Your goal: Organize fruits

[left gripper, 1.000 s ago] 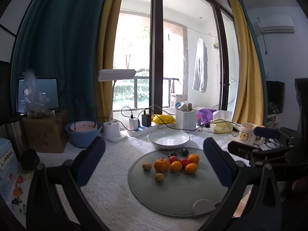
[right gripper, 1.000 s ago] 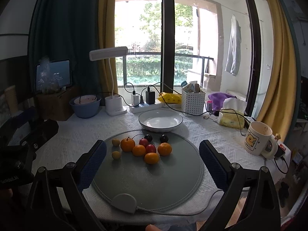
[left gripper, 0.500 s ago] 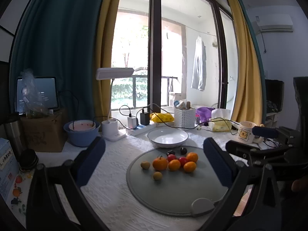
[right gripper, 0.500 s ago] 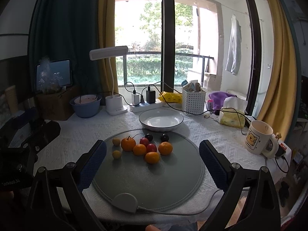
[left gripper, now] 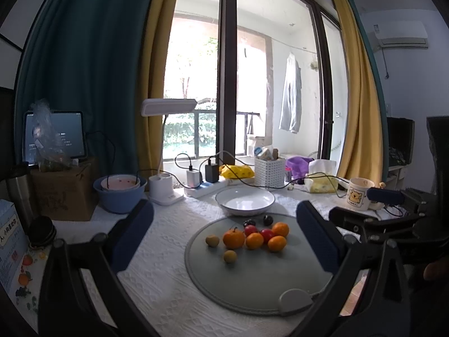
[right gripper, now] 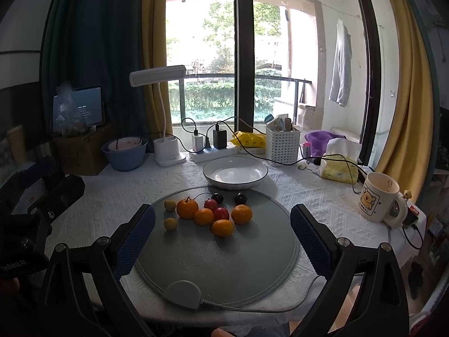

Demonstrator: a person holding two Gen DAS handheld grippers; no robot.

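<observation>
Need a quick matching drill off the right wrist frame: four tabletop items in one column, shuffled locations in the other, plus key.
Items
1. white plate
2. bear mug
3. blue bowl
4. oranges

Places
A. on the round grey mat
B. far left, beside the desk lamp base
C. just behind the mat, in front of the power strip
D. right edge of the table

Pairs: 1-C, 2-D, 3-B, 4-A
</observation>
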